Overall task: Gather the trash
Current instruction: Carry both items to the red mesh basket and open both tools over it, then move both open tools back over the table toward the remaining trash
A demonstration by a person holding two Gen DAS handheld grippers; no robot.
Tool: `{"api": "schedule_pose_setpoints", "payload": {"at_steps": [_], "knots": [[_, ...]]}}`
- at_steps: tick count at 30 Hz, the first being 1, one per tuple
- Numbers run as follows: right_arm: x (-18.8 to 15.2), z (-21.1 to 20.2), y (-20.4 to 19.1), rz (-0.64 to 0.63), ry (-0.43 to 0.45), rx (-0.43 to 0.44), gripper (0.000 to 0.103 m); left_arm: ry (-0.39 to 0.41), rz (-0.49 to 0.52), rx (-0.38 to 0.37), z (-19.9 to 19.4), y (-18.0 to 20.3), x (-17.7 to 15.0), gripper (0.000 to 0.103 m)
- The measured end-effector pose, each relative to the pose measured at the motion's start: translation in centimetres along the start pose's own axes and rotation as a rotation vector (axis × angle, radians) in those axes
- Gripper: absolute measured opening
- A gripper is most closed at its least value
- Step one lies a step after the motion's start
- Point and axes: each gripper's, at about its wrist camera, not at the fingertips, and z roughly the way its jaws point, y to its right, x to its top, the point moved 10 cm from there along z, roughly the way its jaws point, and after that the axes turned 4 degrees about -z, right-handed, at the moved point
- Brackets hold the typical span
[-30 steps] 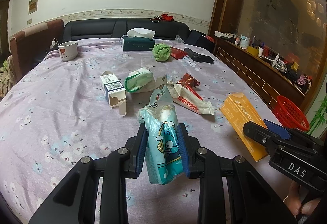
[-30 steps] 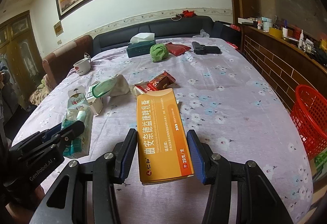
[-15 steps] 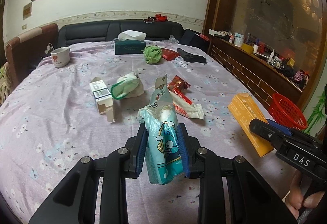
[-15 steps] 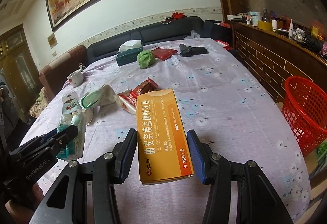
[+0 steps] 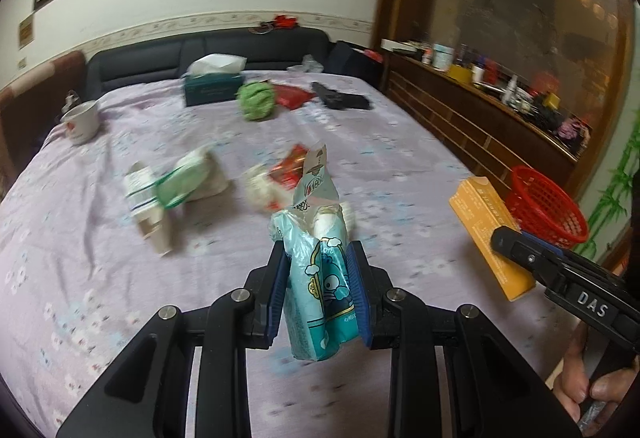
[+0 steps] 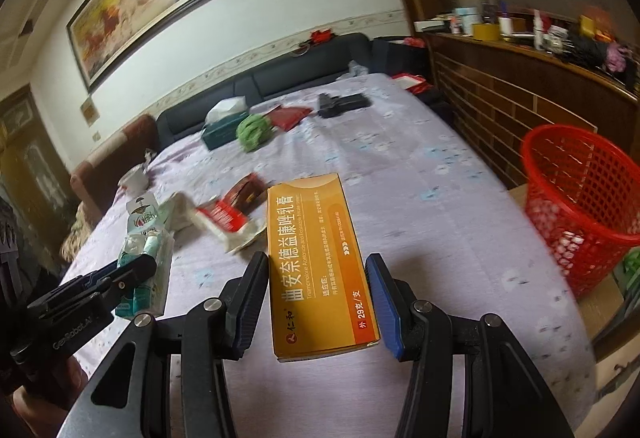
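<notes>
Gripping a torn blue packet (image 5: pixel 320 290) in our left tool (image 5: pixel 318 294), we clamp an orange box (image 6: pixel 320 270) in our right tool (image 6: pixel 318 298), near the red basket (image 6: pixel 580 206).

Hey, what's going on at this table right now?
A person is clearing trash from a table with a gripper in each hand. The left gripper is shut on a light-blue tissue packet, and the right gripper is shut on an orange medicine box, both lifted off the purple floral tablecloth. A red basket stands beside the table on the right. More wrappers and a small carton lie on the cloth.
</notes>
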Motion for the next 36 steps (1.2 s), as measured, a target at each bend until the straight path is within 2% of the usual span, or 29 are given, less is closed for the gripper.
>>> {"api": "schedule_pose_setpoints", "payload": {"at_steps": [5,12,20,25,27,28,29,34,36], "knots": [[2.2,-3.0,6.3,0.098,0.071,-0.061,0.054,-0.008,0.100,-0.088,0.6,6.5,1.7,0.028],[5.1,-7.9,17.5,0.252,0.160,-0.171,0.054,-0.065,0.208,-0.274,2.7,18.9,3.1,0.028],[6.3,-9.9,26.4,0.405,0.193,-0.200,0.054,-0.165,0.260,-0.423,7.5,31.2,3.1,0.029],[6.2,-9.5,29.7,0.454,0.182,-0.206,0.054,-0.225,0.255,-0.454,11.2,35.1,2.5,0.030],[6.3,-8.7,30.8,0.458,0.169,-0.211,0.056,-0.224,0.262,-0.457,12.4,36.2,2.4,0.040],[6.2,-8.1,31.3,0.457,0.151,-0.213,0.056,-0.226,0.263,-0.456,12.8,36.4,2.3,0.052],[6.2,-7.6,31.7,0.459,0.140,-0.216,0.057,-0.230,0.258,-0.448,13.2,36.4,2.2,0.057],[5.3,-6.7,33.2,0.485,0.131,-0.218,0.058,-0.236,0.233,-0.439,13.2,34.7,2.3,0.057],[5.1,-6.8,32.6,0.486,0.133,-0.205,0.058,-0.228,0.230,-0.417,12.8,33.5,2.4,0.057]]}}
